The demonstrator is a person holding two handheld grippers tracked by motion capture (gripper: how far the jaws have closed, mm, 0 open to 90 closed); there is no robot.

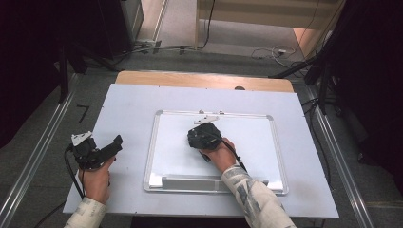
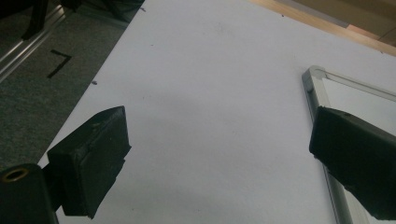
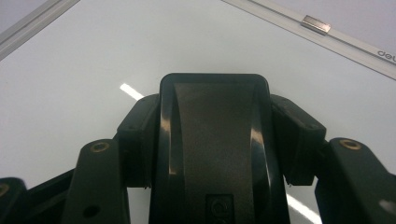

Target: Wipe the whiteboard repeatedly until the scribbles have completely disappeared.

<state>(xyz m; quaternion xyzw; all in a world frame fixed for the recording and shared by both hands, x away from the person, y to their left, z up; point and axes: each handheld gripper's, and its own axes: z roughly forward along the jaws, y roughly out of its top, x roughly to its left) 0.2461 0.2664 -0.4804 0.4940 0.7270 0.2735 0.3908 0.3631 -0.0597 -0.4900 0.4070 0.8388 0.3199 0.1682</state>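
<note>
A black whiteboard eraser point(image 3: 215, 144) with a glossy rounded back sits between the pads point(image 3: 140, 140) of my right gripper point(image 1: 204, 135), which is shut on it. The eraser's front end rests against the white surface of a whiteboard point(image 1: 256, 142) that lies flat on the table. In the high view the gripper is over the board's upper middle, hiding the eraser beneath it. My left gripper point(image 1: 113, 148) lies open near the table's left edge, left of the board's silver frame point(image 2: 314, 77), with nothing between its fingers point(image 2: 93, 158).
The board lies on a white tabletop point(image 1: 128, 109) with a wooden strip point(image 1: 204, 80) at the far edge. A grey pen tray point(image 1: 190, 183) runs along the board's near side. A small metal clip point(image 3: 316, 24) sits on the frame. Cables and dark stands surround the table.
</note>
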